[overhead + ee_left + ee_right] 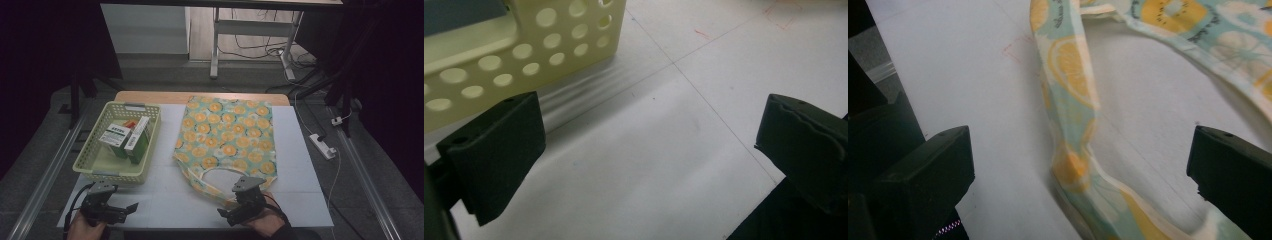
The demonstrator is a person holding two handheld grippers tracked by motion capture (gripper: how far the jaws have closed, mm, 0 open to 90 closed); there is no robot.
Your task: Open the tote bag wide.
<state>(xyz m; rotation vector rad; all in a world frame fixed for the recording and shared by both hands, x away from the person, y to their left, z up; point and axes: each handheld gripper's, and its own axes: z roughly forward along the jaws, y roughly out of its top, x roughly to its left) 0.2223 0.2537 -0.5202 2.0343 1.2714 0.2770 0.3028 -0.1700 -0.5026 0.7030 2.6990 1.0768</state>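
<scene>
Boxes (125, 137) stand in the pale yellow perforated basket (95, 172) at the left of the white table (300, 165), with the citrus-print bag (227, 135) lying flat to its right. Left gripper (134, 206), jaws apart and empty, rests near the basket's near side. Right gripper (221, 214) sits with jaws spread wide either side of the bag's handle (1070, 165), not touching it.

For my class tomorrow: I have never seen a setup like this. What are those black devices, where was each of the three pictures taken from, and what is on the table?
A person holds a two-jawed tool in each hand: the left hand-held gripper and the right hand-held gripper. Both are open and hold nothing. One picture comes from a camera above the table; the other two come from cameras riding on each gripper, looking along its black jaws. On the white table lie a pale yellow perforated basket holding a few boxes, and a flat tote bag printed with orange slices. The right gripper's jaws straddle the bag's handle.
</scene>
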